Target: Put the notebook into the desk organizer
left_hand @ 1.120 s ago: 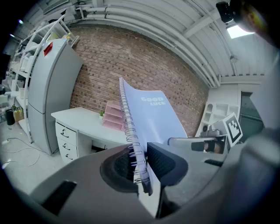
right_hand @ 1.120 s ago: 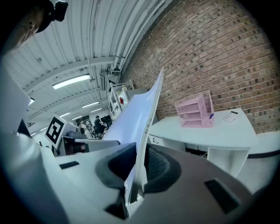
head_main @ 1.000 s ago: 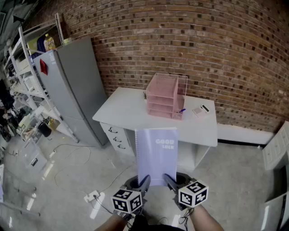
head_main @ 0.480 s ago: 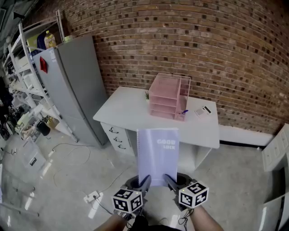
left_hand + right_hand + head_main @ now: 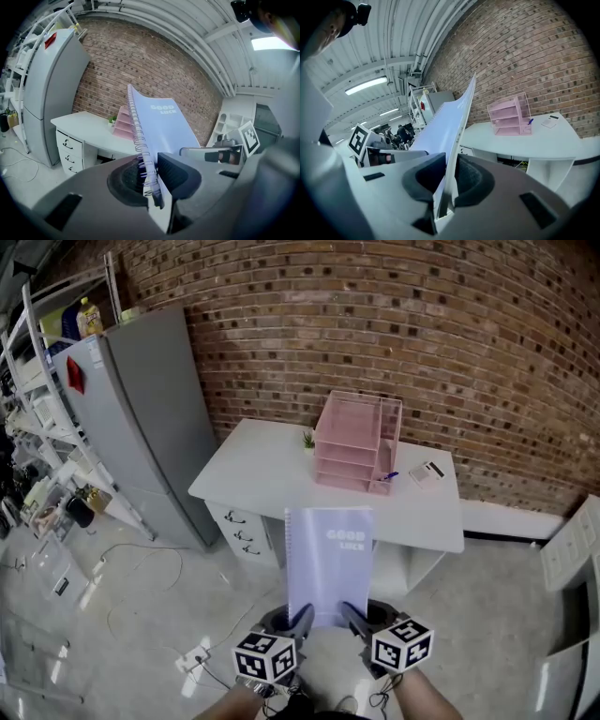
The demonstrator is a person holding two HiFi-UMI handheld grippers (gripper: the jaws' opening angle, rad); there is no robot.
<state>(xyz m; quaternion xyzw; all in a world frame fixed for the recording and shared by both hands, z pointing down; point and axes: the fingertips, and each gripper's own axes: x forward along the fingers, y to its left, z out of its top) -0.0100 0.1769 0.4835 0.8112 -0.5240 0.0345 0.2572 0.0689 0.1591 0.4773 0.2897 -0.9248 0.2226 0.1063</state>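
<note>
A pale lilac spiral notebook (image 5: 329, 561) marked "GOOD LUCK" is held out flat in front of me, over the floor short of the desk. My left gripper (image 5: 301, 617) is shut on its near left corner at the spiral binding (image 5: 143, 154). My right gripper (image 5: 351, 615) is shut on the near right corner, pinching the notebook's edge (image 5: 451, 159). The pink desk organizer (image 5: 355, 443) with stacked trays stands on the white desk (image 5: 262, 474) ahead, against the brick wall; it also shows in the gripper views, the organizer (image 5: 121, 127) beyond the desk (image 5: 84, 124), the organizer (image 5: 510, 118) at mid right.
A grey fridge (image 5: 141, 418) stands left of the desk, with metal shelving (image 5: 47, 418) beyond it. A pen (image 5: 388, 476) and a small white device (image 5: 427, 472) lie right of the organizer. Drawers (image 5: 242, 532) sit under the desk's left side. Cables and a power strip (image 5: 192, 659) lie on the floor.
The view has moved nearer the desk: desk and organizer look a little larger and the fridge sits further left. Both grippers keep the same hold on the notebook.
</note>
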